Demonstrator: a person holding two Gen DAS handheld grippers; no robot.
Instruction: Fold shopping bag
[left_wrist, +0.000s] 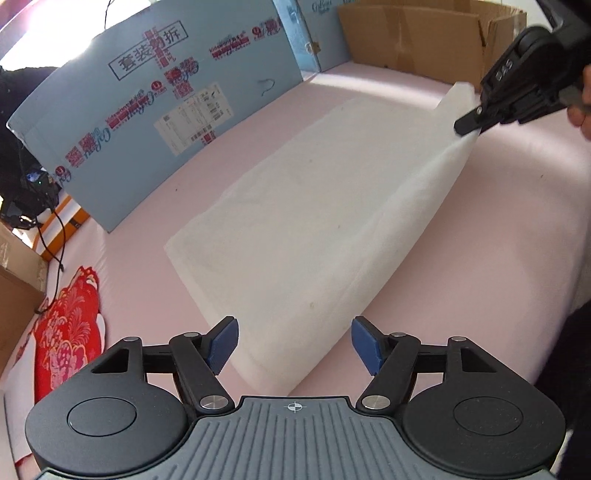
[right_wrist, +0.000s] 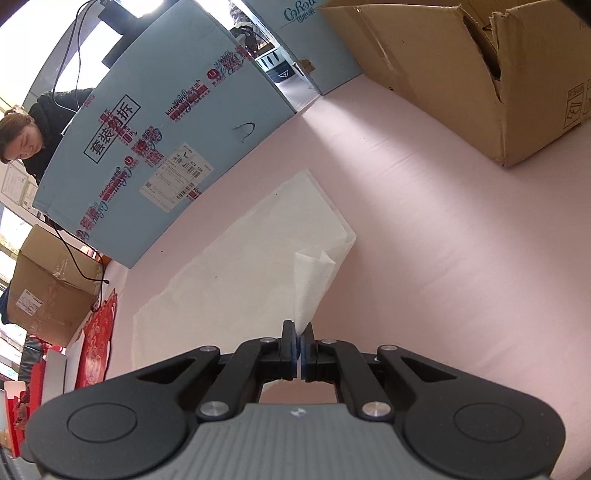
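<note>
A: Bag position?
B: The white shopping bag (left_wrist: 295, 221) is laid flat on the pink surface (left_wrist: 480, 258), alongside the blue printed carton (left_wrist: 147, 122). One edge is lifted off the surface on the far side.
A: Right gripper?
B: The right gripper (right_wrist: 298, 341) is clenched on a lifted flap of the bag; fabric is pinched between the blue pads (right_wrist: 293, 345). The same pinch is seen from the left wrist view, at the bag's raised corner.
A: Left gripper?
B: The left gripper (left_wrist: 294, 341) is released, jaws spread wide. The near end of the bag is framed between the fingers, but no contact with the pads is seen.
A: Surroundings?
B: A brown cardboard box (right_wrist: 480, 74) is stood at the far end of the surface. A red paper-cut decoration (left_wrist: 70, 332) is lying near the left edge.
</note>
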